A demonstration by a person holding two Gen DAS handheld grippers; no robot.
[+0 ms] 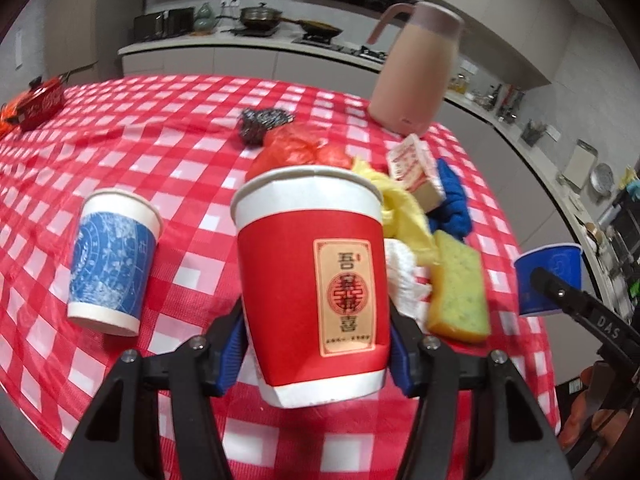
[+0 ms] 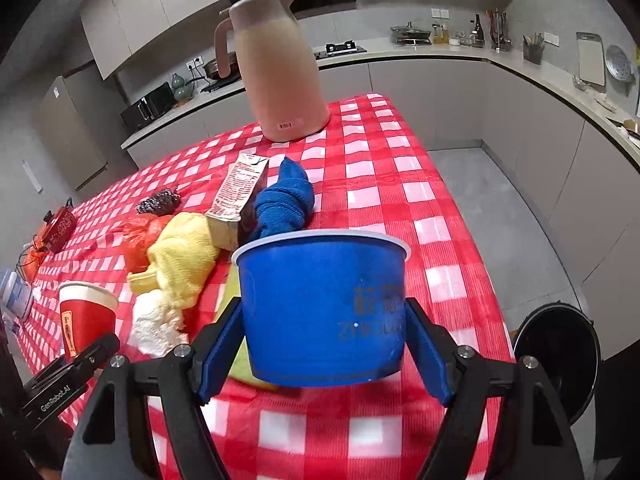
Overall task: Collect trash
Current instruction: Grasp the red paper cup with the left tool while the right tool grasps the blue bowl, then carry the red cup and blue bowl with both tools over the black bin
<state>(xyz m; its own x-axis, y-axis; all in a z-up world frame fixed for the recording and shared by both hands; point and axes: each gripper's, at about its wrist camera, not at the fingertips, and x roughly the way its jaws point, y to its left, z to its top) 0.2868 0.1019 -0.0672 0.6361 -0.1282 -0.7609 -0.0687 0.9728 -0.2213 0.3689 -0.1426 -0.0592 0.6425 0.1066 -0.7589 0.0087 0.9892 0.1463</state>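
My left gripper (image 1: 316, 354) is shut on a red paper cup (image 1: 312, 280) with a cream label, held upright a little above the table. The same red cup (image 2: 86, 316) shows at the lower left of the right wrist view. My right gripper (image 2: 324, 344) is shut on a wide blue paper cup (image 2: 320, 304), also lifted; that blue cup (image 1: 548, 280) appears at the right of the left wrist view. A blue-and-white paper cup (image 1: 112, 260) stands on the checked cloth to the left.
A pile lies mid-table: red plastic bag (image 1: 296, 148), yellow cloth (image 2: 184, 256), white tissue (image 2: 154, 324), carton (image 2: 240, 188), blue cloth (image 2: 286, 200), sponge (image 1: 460, 288), steel scourer (image 1: 262, 122). A pink jug (image 2: 280, 72) stands behind. A black bin (image 2: 560, 356) sits on the floor right of the table (image 2: 400, 176).
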